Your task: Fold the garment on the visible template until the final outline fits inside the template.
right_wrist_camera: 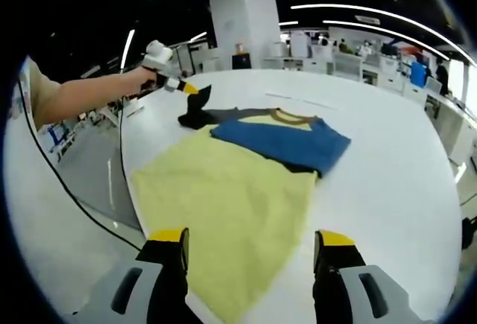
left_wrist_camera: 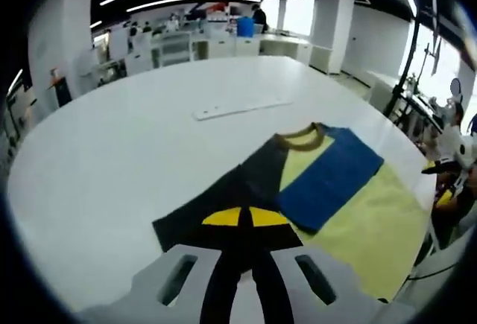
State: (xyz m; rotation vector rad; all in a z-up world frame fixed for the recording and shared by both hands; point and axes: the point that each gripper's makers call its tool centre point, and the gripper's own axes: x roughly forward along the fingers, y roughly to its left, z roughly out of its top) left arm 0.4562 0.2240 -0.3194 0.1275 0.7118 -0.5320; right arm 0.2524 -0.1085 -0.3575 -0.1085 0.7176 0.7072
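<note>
A T-shirt lies on the white table, its brown collar pointing away from me. The yellow body is spread flat and reaches the table's near edge. A blue sleeve is folded across the chest. My left gripper is shut on the dark sleeve. In the right gripper view that left gripper holds the dark sleeve lifted a little off the table. My right gripper stands open over the yellow hem, nothing between its jaws.
A long white strip lies flat on the table beyond the collar. A person's arm reaches in from the left, and a cable hangs along the table edge. Desks and people stand in the background.
</note>
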